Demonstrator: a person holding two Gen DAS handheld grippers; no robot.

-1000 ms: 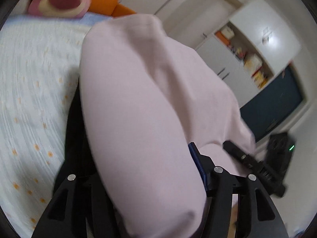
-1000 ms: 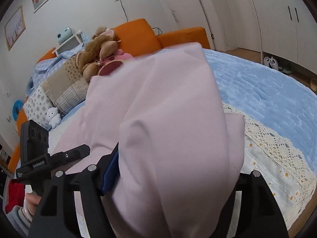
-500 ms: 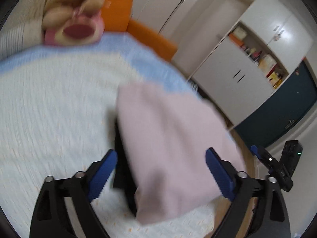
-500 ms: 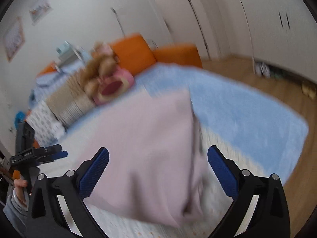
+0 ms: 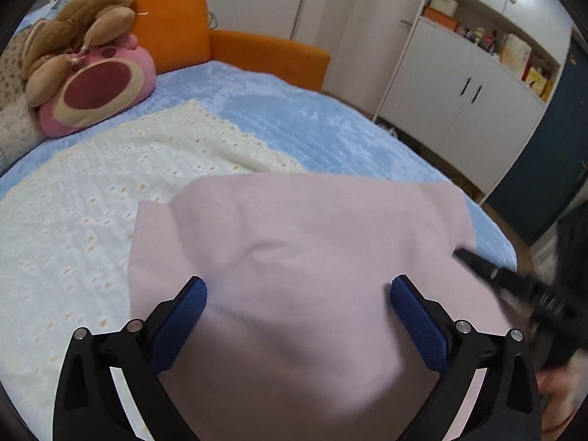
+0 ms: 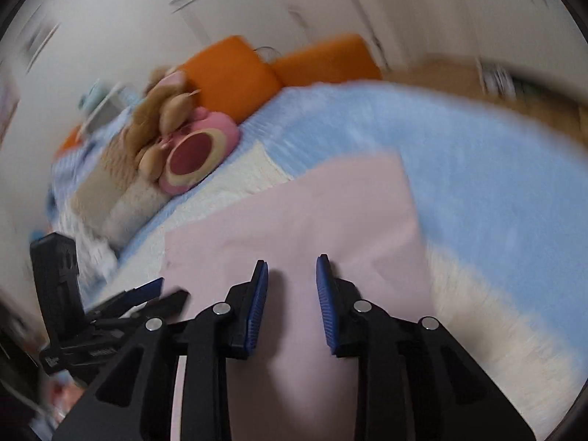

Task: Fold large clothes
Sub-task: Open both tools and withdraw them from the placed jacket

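With the pink garment (image 5: pixel 305 268) laid on the bed (image 5: pixel 330 136), a fold looks just finished: the left gripper (image 5: pixel 297 294) has spread its fingers wide, the right gripper (image 6: pixel 292 294) has narrowed to a small gap, neither holds anything, and next comes regripping an edge.

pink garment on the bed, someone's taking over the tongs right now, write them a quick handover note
Left tongs: wide open, just been opening, nothing gripped; pink garment lies below them.
Right tongs: just been closing, narrow gap remains, nothing pinched; picture blurred.
Garment: lying folded and released on the cream blanket, one edge over the blue bedspread. Plush toy sits apart near the pillows.
Done: a fold is laid down.
Left: probably smooth the creases and check whether another fold is needed.
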